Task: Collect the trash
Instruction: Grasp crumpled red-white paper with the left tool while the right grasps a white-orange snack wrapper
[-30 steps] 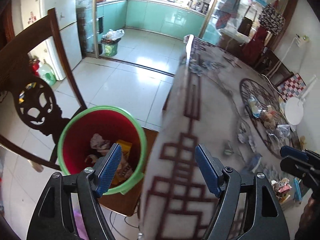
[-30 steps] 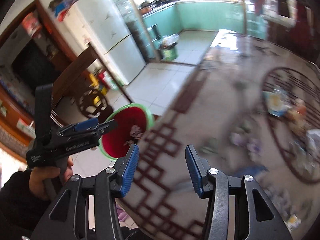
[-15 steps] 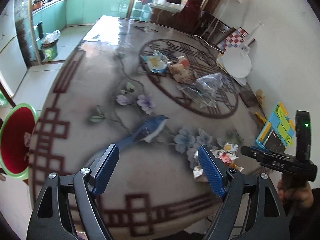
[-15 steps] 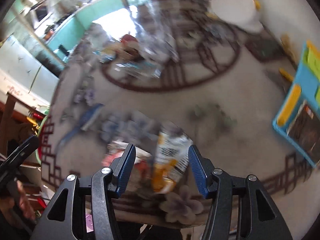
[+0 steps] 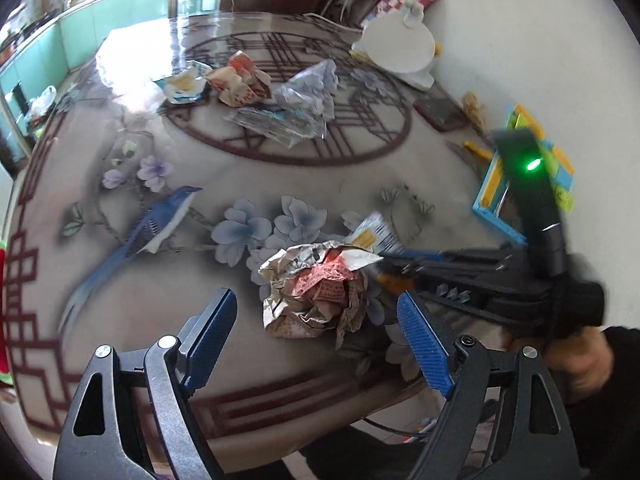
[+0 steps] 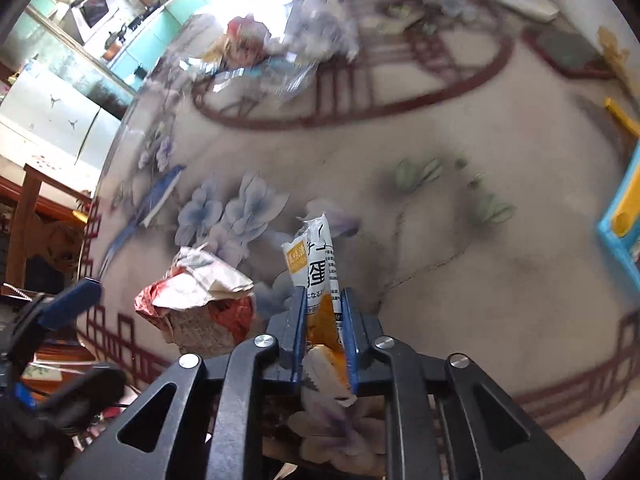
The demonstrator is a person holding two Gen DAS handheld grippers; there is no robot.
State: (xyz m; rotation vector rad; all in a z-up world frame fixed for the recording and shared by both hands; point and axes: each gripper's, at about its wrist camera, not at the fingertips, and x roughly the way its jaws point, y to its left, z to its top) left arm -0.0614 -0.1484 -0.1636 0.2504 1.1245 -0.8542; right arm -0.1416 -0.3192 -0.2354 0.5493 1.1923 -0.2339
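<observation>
A crumpled red and white paper wrapper (image 5: 316, 288) lies on the flower-patterned table near its front edge. My left gripper (image 5: 316, 336) is open, its jaws on either side of the wrapper's near end, empty. My right gripper (image 6: 322, 320) is shut on a white and orange snack packet (image 6: 318, 276), which sticks out forward over the table. The crumpled wrapper also shows in the right wrist view (image 6: 200, 296), just left of the right gripper. The right gripper also shows in the left wrist view (image 5: 408, 262), right of the wrapper.
More trash lies mid-table: a clear plastic bag (image 5: 304, 100), a folded orange and white wrapper (image 5: 244, 80) and a yellow and white wrapper (image 5: 184, 84). A white round lamp base (image 5: 400, 44) and a blue and yellow toy (image 5: 516, 176) stand by the wall.
Both grippers swung from the red bin beside the table to the table's near edge. The right gripper closed on the snack packet. The left gripper came up to the crumpled wrapper.
</observation>
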